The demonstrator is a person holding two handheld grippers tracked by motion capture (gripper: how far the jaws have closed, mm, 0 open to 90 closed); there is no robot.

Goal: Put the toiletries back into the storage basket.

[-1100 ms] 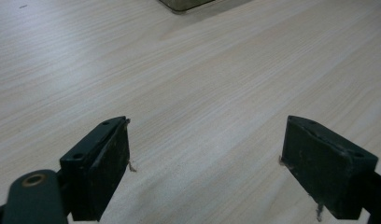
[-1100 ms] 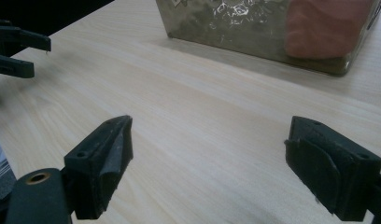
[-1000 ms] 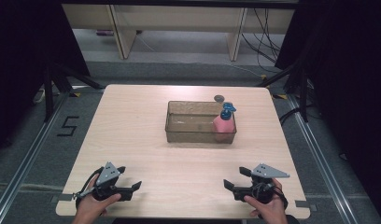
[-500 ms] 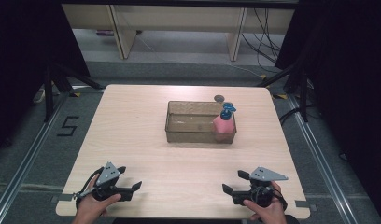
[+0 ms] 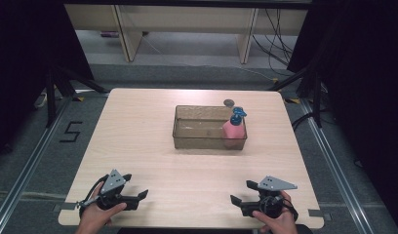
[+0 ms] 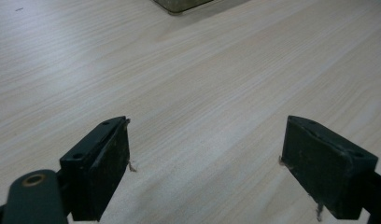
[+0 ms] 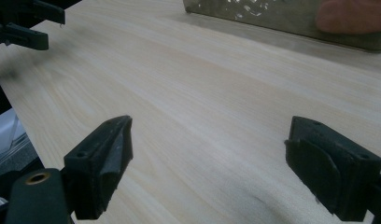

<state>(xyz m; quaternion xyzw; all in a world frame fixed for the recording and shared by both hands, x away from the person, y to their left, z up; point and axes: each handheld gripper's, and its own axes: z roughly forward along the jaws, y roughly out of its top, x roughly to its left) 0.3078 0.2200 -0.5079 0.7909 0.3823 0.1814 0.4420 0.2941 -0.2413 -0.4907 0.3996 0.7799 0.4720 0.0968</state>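
Observation:
A clear brownish bin [image 5: 197, 129] stands at the middle of the wooden table [image 5: 138, 131]. In its right end stands a pink bottle [image 5: 233, 130] with a blue cap. My left gripper [image 5: 135, 186] rests near the front left edge, held by a hand. It is open, with bare wood between its jaws [image 6: 205, 168]. My right gripper [image 5: 242, 192] sits near the front right edge, also open over bare wood [image 7: 207, 172]. The right gripper view has the bin [image 7: 272, 16] at its top, with the pink bottle [image 7: 352, 16] behind the wall.
A small dark round object [image 5: 229, 103] lies just behind the bin. The left gripper [image 7: 20, 23] shows at the top left of the right gripper view. A corner of the bin [image 6: 179, 3] reaches into the left gripper view. Shelving and cables stand beyond the table.
The right gripper has edged slightly toward the table's near edge. The left gripper, bin and bottle are where they were.

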